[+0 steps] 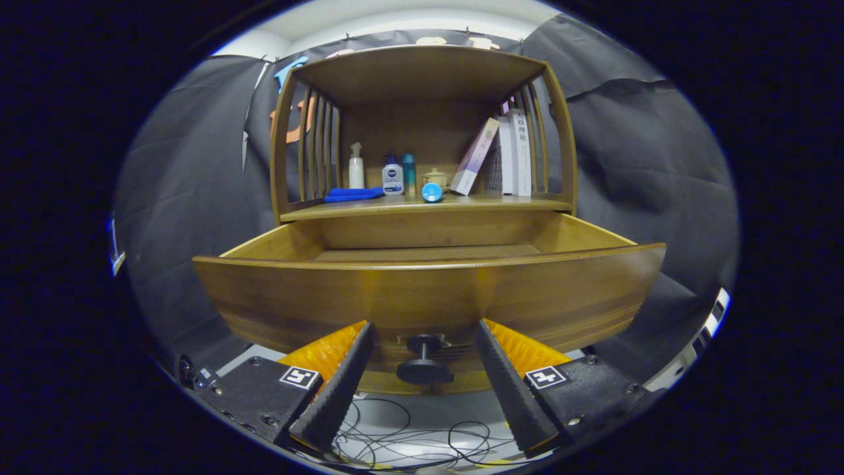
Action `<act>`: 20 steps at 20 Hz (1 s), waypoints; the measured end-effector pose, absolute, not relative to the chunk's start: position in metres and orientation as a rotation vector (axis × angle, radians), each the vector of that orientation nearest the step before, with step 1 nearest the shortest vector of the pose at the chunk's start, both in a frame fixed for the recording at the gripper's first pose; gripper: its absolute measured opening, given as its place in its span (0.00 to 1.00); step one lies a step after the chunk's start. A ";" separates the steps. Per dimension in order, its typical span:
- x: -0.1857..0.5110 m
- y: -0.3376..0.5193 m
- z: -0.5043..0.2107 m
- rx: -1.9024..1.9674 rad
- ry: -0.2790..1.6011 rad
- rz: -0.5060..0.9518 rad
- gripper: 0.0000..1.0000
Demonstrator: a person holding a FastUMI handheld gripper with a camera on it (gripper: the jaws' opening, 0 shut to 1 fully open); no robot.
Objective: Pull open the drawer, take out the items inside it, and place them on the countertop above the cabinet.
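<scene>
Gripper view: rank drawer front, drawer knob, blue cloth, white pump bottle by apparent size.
1. Drawer front, by far; it is nearest.
2. Blue cloth and drawer knob: look alike, knob much nearer, unranked.
3. White pump bottle.
Gripper open, fingers either side of the knob.

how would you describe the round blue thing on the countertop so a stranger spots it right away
Start at the wooden cabinet, drawer pulled open beyond the open gripper. On the countertop above, at its front edge, lies a blue cylinder, end-on; the bottles behind it stand upright.
</scene>
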State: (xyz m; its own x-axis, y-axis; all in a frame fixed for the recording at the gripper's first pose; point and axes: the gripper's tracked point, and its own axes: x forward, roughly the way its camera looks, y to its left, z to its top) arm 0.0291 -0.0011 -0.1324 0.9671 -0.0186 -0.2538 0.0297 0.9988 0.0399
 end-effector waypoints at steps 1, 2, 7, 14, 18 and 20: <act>0.028 0.002 -0.129 0.043 0.253 -0.028 0.99; 0.030 0.003 -0.129 0.040 0.240 -0.026 0.99; 0.039 0.003 -0.130 0.031 0.241 -0.018 0.98; 0.072 0.002 -0.126 -0.002 0.250 -0.007 0.98; 0.100 0.003 -0.118 -0.008 0.246 -0.014 0.98; 0.114 0.006 -0.119 -0.019 0.253 -0.024 0.98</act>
